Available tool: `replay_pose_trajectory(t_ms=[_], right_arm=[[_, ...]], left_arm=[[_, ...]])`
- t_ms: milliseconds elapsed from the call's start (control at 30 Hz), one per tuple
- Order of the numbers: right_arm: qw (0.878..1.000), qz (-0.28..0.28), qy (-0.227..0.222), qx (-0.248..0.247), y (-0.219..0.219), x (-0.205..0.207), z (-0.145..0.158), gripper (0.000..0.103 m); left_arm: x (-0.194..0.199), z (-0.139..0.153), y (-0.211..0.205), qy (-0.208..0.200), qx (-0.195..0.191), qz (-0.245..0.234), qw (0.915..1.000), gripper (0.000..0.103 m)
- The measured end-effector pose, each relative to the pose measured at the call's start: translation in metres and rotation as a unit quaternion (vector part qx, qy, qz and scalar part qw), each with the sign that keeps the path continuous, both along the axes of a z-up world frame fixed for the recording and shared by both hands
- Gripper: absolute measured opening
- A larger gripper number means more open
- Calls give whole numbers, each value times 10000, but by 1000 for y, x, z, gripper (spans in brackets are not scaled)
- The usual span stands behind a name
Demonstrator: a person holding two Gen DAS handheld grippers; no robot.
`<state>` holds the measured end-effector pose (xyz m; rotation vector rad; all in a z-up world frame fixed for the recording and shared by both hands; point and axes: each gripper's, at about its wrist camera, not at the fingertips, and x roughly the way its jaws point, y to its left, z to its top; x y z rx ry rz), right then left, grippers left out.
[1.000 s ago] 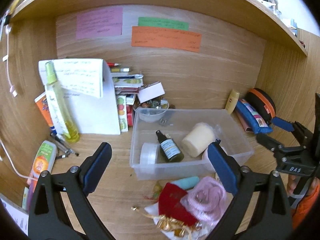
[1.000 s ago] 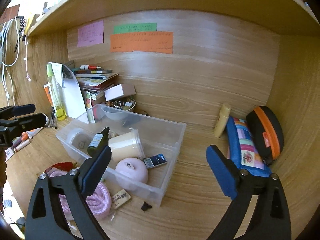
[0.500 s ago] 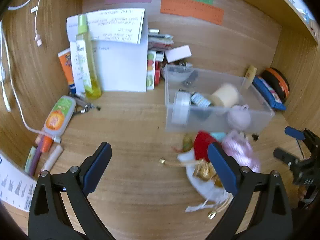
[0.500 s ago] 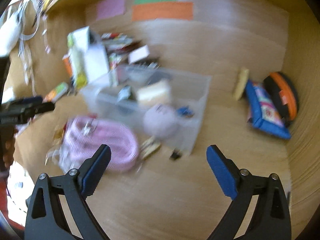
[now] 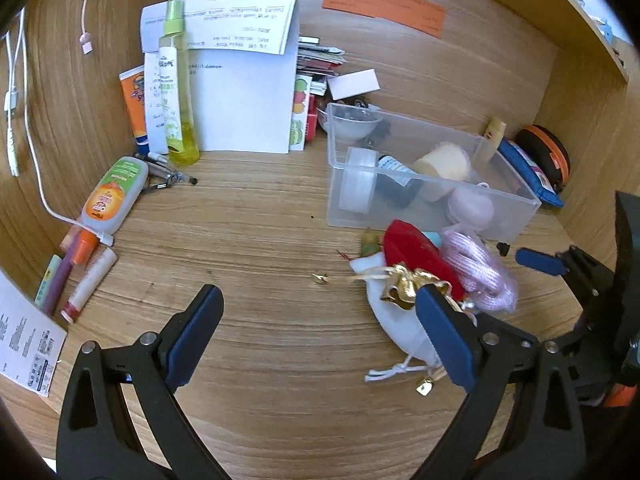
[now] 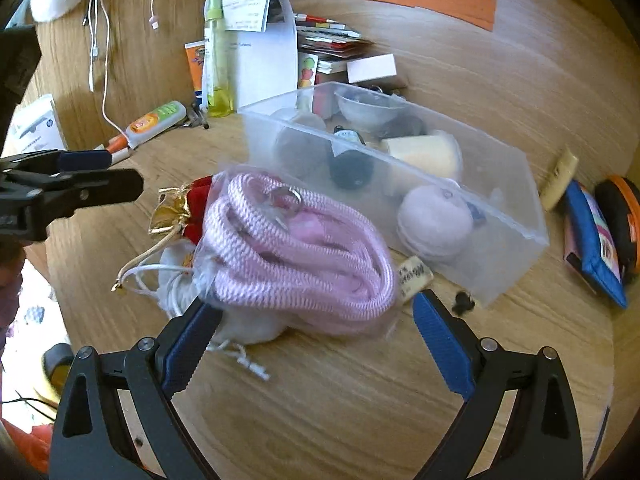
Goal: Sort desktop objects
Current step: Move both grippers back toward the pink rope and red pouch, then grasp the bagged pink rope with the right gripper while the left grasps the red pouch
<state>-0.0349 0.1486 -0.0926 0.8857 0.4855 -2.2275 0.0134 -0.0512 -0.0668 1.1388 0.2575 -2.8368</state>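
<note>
Between the spread, ridged blue pads of the right gripper (image 6: 316, 336), which holds nothing, lies a bundle of pink-and-white braided cord (image 6: 296, 252) sealed in a clear crinkled bag, with a metal ring at its top. Touching it on the left are a red velvet pouch (image 6: 198, 204), a crumpled gold foil pouch (image 6: 168, 216) and a white drawstring bag (image 6: 176, 280).

Just behind the cord sits a clear plastic bin (image 6: 500, 216), rectangular and thin-walled. Inside it are a pale pink macaron-shaped case (image 6: 432, 224), a cream cylindrical candle (image 6: 424, 156) on its side, a dark dropper bottle (image 6: 350, 160), a translucent round jar (image 5: 358, 184) and a small bowl (image 6: 370, 110). Right of the bin, against the wooden wall, lie a blue striped pouch (image 6: 596, 244) and a black case with an orange zip (image 6: 624, 208).

The left gripper (image 5: 320, 332) is also wide open and empty, above bare wood-grain desk (image 5: 240, 240), its right pad just in front of the gold pouch. Well to its left are an orange-and-green tube (image 5: 114, 196), a lip balm stick (image 5: 90, 280) and a tall yellow spray bottle (image 5: 176, 88) standing before white folded paper (image 5: 240, 92).
</note>
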Motion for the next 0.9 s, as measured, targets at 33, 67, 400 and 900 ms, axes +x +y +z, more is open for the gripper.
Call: replay_pose_trajectory(t_ms=[33,67,400,900], right_arm=[[10000,-21,29,-6,0,-2,1,95],[10000,-46,46,-8,0,-3,2,94],[9994,-218,113,-235,16,-22,20,84],[9978,524,-385,-123,-27,-41,5,33]], left_arm=[[-1,0,2,-3,-1,-36,10000,98],[-3,0,4,-9,-5,-93,10000,98],[-25,-2,28,-53,-70,-613,9981,98],[-44,-5,34,-202,-123,-761,9968,98]])
